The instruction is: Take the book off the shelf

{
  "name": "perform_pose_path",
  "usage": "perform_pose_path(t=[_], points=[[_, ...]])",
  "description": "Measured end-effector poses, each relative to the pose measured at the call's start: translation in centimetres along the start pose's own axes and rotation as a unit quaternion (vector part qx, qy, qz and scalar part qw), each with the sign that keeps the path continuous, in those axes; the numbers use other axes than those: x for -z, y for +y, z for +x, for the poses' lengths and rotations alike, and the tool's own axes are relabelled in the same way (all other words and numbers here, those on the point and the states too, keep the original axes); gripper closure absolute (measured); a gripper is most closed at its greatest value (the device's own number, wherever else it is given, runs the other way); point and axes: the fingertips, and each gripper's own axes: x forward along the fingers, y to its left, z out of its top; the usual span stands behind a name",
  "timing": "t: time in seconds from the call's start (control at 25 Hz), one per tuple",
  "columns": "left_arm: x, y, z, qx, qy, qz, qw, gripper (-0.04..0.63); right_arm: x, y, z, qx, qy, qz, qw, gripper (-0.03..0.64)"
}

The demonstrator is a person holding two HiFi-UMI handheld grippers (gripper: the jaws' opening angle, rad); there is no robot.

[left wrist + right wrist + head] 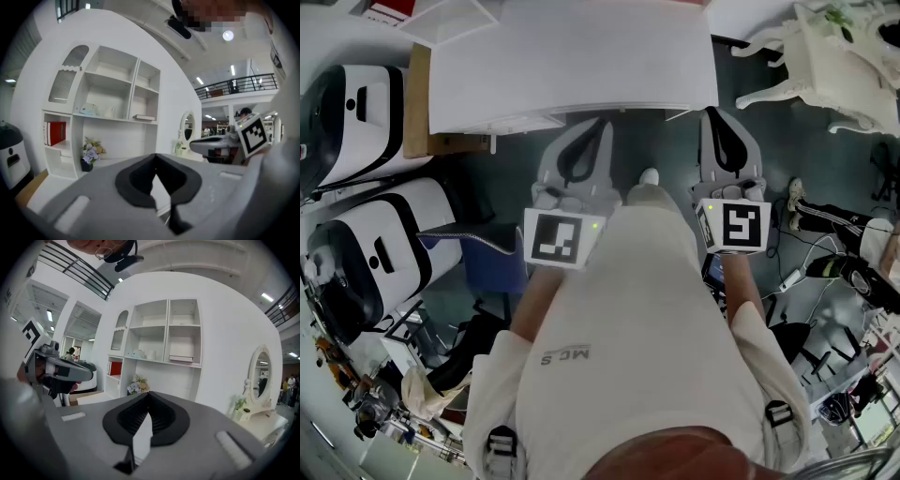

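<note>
A white shelf unit stands ahead of both grippers, some way off. A pale book lies flat in its right middle compartment. A red book stands upright in the lower left compartment. In the head view only the shelf's white top shows. My left gripper is shut and empty, held in front of the person's body. My right gripper is beside it, jaw tips together, nothing held. Neither touches the shelf.
A small pot of flowers sits on the shelf's lower ledge. Two white-and-black machines stand to the left by a wooden board. A white dressing table with an oval mirror is at the right; cables lie on the floor.
</note>
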Motion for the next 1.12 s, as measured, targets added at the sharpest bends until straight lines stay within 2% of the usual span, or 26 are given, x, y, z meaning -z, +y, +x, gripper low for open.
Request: perform_pose_path(t=[0.2, 0.52, 0.68, 0.92, 1.12], points=[[0.4, -2.6, 0.3, 0.008, 0.028, -0.014, 0.9995, 0.595, -0.3, -1.5, -2.2, -0.004, 0.002, 0.001, 1.0, 0.629], [-0.6, -6.8, 2.3, 0.038, 0.012, -0.065, 0.9971, 0.594, -0.1, -4.8, -4.7, 0.008, -0.016, 0.012, 1.0, 0.629], [-1.0, -9.0, 3.9, 0.052, 0.009, -0.08, 0.9955, 0.594, -0.3, -6.3, -5.2, -0.007, -0.027, 0.01, 1.0, 0.578], [-0.8, -12.1, 6.7, 0.048, 0.022, -0.055, 0.9971, 0.594, -0.4, -9.8, -5.3, -0.02, -0.054, 0.032, 0.998, 0.557], [-1.0, -13.3, 9.0, 0.037, 0.027, -0.04, 0.9981, 0.594, -0.5, -12.5, -4.7, -0.031, -0.065, 0.029, 0.997, 0.557]])
